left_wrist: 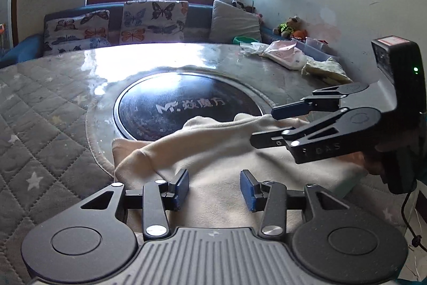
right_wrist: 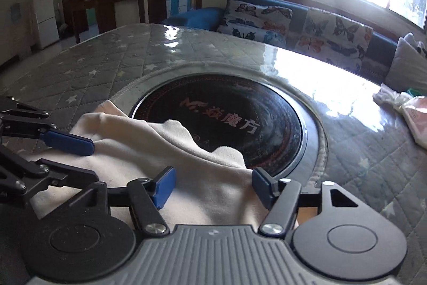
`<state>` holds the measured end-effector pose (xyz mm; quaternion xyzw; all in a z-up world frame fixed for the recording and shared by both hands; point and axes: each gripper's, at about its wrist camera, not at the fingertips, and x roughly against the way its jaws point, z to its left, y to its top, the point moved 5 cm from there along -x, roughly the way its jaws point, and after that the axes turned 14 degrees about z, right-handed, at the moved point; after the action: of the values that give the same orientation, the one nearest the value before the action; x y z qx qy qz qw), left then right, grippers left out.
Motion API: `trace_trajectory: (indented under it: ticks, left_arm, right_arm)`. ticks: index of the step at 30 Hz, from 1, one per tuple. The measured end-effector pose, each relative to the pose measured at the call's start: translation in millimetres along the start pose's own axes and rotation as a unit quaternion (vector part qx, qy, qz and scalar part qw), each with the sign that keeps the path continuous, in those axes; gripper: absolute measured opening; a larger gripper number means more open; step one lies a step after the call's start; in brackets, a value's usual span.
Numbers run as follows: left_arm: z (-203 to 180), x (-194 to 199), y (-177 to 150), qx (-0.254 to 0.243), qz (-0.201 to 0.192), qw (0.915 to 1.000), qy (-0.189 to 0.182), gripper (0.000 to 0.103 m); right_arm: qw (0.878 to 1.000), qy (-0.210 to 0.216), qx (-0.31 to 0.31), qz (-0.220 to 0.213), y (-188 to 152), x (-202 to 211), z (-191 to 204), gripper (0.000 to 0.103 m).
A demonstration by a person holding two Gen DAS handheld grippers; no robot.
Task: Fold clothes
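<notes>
Crowding the cream garment: black round hob beyond; both hand-held grippers agape, empty.

I noted one cream fleece garment lying rumpled and partly folded on the quilted table, its far edge draped over the black round hotplate's rim.

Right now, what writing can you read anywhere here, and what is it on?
"Mr. 焱魔方", first character uncertain: on the round black glass hotplate set in the table.
"DAS": embossed on the right claw, on its black finger arm.
Print on the pink packet: too small to read.
</notes>
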<state>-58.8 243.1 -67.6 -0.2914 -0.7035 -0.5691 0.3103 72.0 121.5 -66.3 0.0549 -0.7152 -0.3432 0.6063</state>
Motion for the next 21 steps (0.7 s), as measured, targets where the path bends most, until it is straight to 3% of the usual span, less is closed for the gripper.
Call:
trace_trajectory:
  ticks: [3, 11, 21]
  left_arm:
    - [-3.2, 8.1, -3.7, -0.008, -0.006, 0.9999, 0.006, 0.046]
    - [-12.2, 9.7, -25.4, -0.037, 0.002, 0.9988, 0.033, 0.046]
    - [-3.1, 26.8, -28.8, 0.017, -0.015, 0.9985, 0.050, 0.048]
  right_arm:
    - [1.000, 0.004, 0.024, -0.017, -8.2, 20.4, 9.7, 0.076]
    - [0.998, 0.028, 0.054, -0.018, -44.7, 40.3, 37.9, 0.084]
    - [0.998, 0.032, 0.044, -0.038, -55.1, 54.2, 43.1, 0.088]
